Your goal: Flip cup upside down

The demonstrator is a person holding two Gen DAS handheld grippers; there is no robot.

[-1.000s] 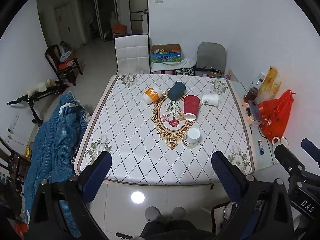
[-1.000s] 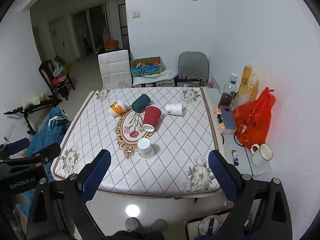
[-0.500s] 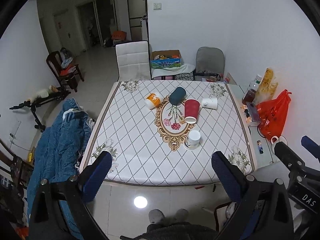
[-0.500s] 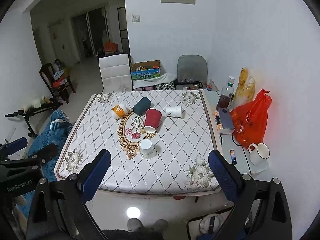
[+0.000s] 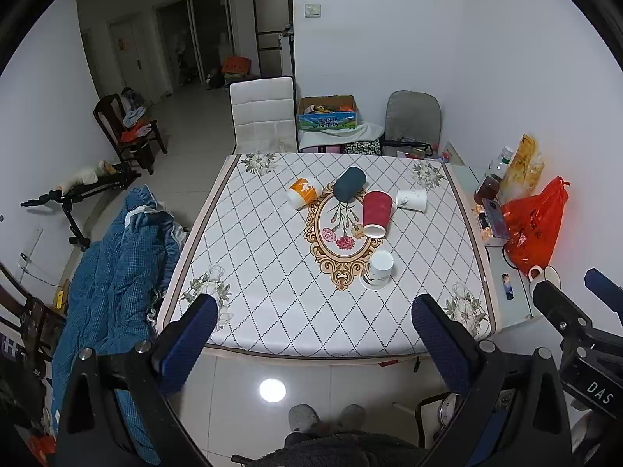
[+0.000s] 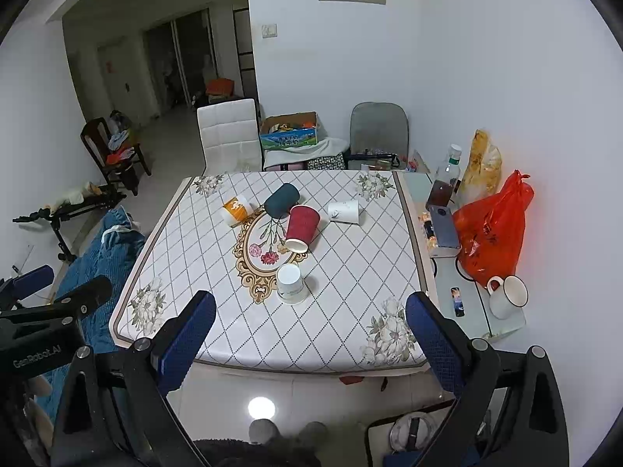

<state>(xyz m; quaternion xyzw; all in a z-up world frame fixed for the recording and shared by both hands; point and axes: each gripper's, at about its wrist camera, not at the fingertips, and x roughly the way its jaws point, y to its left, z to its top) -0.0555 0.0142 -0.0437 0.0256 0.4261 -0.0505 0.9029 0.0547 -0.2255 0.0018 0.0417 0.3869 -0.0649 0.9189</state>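
Note:
Several cups rest on a table (image 5: 272, 292) (image 6: 350, 330) with a diamond-pattern cloth. A white cup (image 5: 379, 267) (image 6: 291, 284) stands with its wide end down near the middle. A red cup (image 5: 376, 213) (image 6: 301, 222), a dark teal cup (image 5: 349, 184) (image 6: 282, 200), an orange cup (image 5: 301, 192) (image 6: 236, 210) and a white paper cup (image 5: 412, 199) (image 6: 343, 211) lie on their sides behind it. My left gripper (image 5: 315, 334) and right gripper (image 6: 311, 330) are both open and empty, held high in front of the table's near edge.
A side shelf at the right holds a red plastic bag (image 6: 490, 229), a bottle (image 6: 444, 179), a phone (image 6: 444, 225) and a white mug (image 6: 506, 295). A white chair (image 5: 263, 114) and a grey chair (image 5: 412, 116) stand behind the table. A blue quilt (image 5: 113, 272) lies at the left.
Both grippers have pulled back and up from the table, so it looks smaller and farther. The cups have not moved.

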